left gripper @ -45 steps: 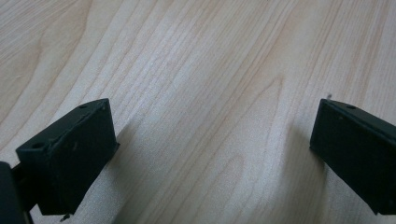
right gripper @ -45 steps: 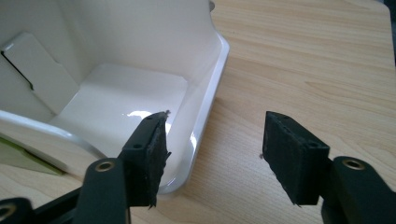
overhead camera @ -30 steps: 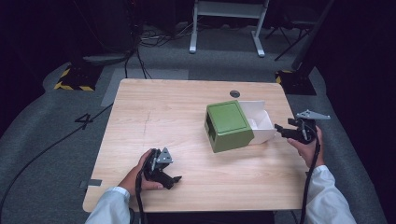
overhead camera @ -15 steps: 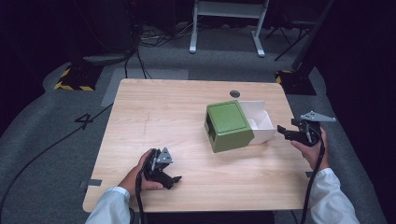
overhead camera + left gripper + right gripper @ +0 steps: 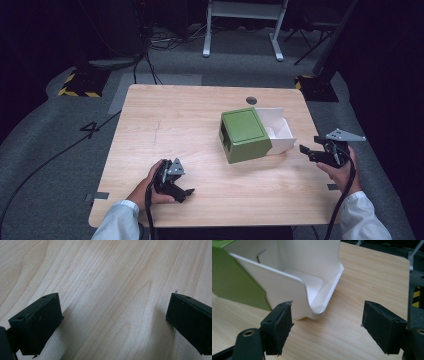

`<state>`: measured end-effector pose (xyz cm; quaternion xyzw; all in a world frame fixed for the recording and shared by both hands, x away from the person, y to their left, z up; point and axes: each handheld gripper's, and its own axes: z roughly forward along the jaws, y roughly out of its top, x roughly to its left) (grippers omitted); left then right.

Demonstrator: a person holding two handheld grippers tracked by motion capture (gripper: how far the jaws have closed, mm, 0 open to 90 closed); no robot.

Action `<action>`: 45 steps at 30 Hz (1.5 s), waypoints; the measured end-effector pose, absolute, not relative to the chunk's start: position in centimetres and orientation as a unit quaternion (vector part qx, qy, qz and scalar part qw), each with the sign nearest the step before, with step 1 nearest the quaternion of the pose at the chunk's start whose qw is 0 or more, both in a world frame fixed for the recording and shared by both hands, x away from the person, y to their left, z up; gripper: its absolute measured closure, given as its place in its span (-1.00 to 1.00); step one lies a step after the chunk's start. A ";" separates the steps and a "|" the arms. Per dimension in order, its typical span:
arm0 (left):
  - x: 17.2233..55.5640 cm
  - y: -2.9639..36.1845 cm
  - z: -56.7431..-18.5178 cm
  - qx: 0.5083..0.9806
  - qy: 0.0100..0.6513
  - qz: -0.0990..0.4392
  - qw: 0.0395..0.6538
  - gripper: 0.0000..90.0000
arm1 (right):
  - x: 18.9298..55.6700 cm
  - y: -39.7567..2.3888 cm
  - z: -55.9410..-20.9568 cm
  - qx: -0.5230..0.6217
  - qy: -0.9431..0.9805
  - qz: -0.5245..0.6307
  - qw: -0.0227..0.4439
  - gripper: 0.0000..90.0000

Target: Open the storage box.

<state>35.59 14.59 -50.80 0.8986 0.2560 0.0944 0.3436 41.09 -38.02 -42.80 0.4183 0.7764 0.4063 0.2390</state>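
A green box [image 5: 245, 134] lies on the wooden table [image 5: 175, 120] right of centre, with its white inner tray [image 5: 276, 131] sticking out of its right side. In the right gripper view the white tray [image 5: 312, 285] and a green panel [image 5: 234, 282] sit just ahead of the jaws. My right gripper [image 5: 306, 151] hovers at the table's right edge, open and empty, pointing at the tray. My left gripper [image 5: 186, 194] rests low on the table near the front left, open with bare wood between its jaws.
A round cable hole [image 5: 251, 100] sits near the table's far edge. Grey carpet, cables and a white stand [image 5: 242, 20] lie beyond the table. Yellow-black floor markers [image 5: 77, 90] flank the far corners.
My right gripper has drifted slightly right and toward the near side, away from the tray. The left gripper and the box have not moved.
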 end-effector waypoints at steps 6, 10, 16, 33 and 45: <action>35.6 14.6 -50.8 0.899 0.256 0.094 0.344 -0.99 | 39.7 -37.6 -43.4 0.397 0.791 0.405 0.229 -0.46; 35.6 14.6 -50.8 0.899 0.256 0.094 0.344 -0.99 | 39.1 -37.3 -43.8 0.387 0.798 0.406 0.222 -0.46; 35.6 14.6 -50.8 0.899 0.256 0.094 0.344 -0.99 | 38.1 -36.8 -44.8 0.368 0.816 0.391 0.211 -0.47; 35.6 14.6 -50.8 0.898 0.257 0.095 0.344 -0.99 | 35.7 -37.5 -50.0 0.359 0.846 0.359 0.164 -0.51; 35.5 14.6 -50.8 0.898 0.258 0.095 0.344 -0.99 | 34.9 -38.1 -50.7 0.369 0.834 0.374 0.171 -0.53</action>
